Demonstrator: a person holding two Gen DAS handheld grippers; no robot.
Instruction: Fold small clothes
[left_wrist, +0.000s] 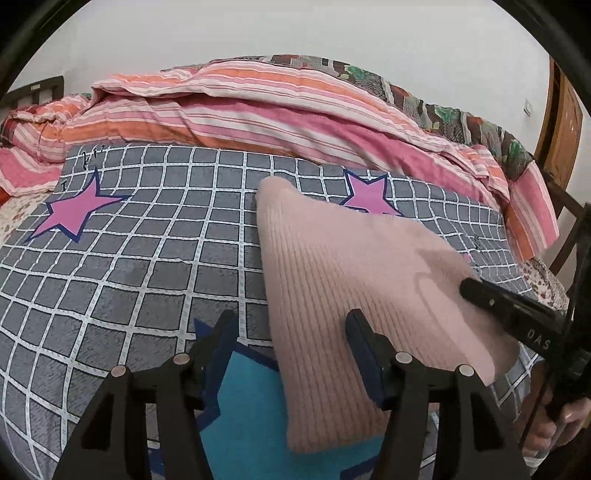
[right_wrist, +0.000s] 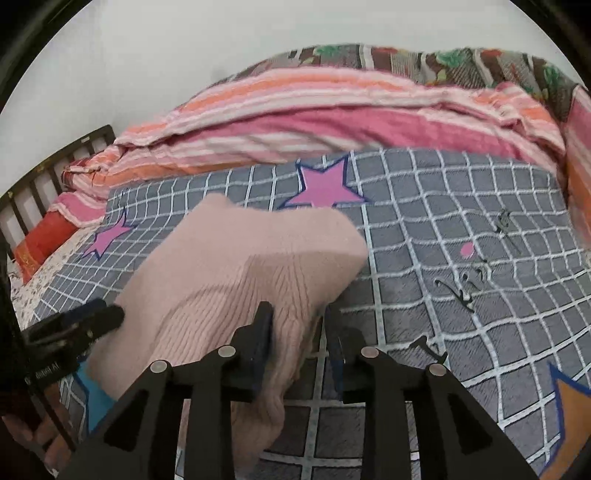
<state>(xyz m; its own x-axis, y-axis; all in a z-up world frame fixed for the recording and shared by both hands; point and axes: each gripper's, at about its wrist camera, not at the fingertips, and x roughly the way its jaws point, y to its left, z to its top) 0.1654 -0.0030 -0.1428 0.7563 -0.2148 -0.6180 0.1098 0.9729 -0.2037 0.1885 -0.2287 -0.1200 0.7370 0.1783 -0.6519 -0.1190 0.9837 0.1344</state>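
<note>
A pink ribbed knit garment (left_wrist: 354, 280) lies folded on the grey checked blanket (left_wrist: 147, 258); it also shows in the right wrist view (right_wrist: 236, 280). My left gripper (left_wrist: 291, 332) is open, its fingers astride the garment's left edge just above it. My right gripper (right_wrist: 299, 325) is open over the garment's right edge, with a fold of the knit between its jaws, not pinched. The right gripper (left_wrist: 480, 291) shows in the left wrist view over the garment's right side. The left gripper (right_wrist: 92, 317) shows in the right wrist view at the garment's left side.
A bunched pink and orange striped quilt (left_wrist: 280, 114) lies along the far side of the bed. A dark headboard (right_wrist: 48, 177) stands at the left. A wooden door (left_wrist: 561, 125) is at the far right. The blanket (right_wrist: 461, 258) carries pink stars and a blue star (left_wrist: 236, 406).
</note>
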